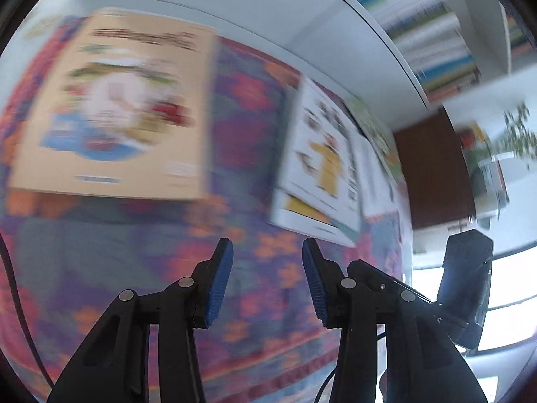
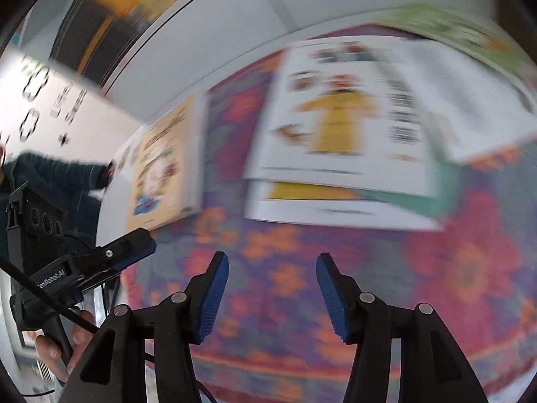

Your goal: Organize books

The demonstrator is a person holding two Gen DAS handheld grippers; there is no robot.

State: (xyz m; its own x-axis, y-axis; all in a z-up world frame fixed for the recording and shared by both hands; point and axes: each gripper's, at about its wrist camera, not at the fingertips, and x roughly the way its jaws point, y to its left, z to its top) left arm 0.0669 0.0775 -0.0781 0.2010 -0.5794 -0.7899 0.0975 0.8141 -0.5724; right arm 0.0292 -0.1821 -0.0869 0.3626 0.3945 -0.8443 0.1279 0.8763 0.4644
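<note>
Books lie flat on a patterned cloth (image 1: 235,154) over the table.

Left wrist view: tan-covered book (image 1: 110,107) far left; white-covered book (image 1: 322,154) atop a small pile to the right, well apart from it. Left tool (image 1: 267,255) empty, its blue pads spread, hovering above bare cloth nearer than both books. Filled bookshelf (image 1: 433,23) far right, seen only here. Part of the other tool shows at near right.

Right wrist view: right tool (image 2: 272,265) likewise spread and empty, pointing toward the near edge of the white-covered book (image 2: 342,117); green-edged book (image 2: 335,205) beneath it and the barcode on the top cover show better here. Tan-covered book (image 2: 164,168) at left.

Risk, judged: strong blur suggests fast motion; pads may pinch cloth with a cover, or slide the pile askew.
</note>
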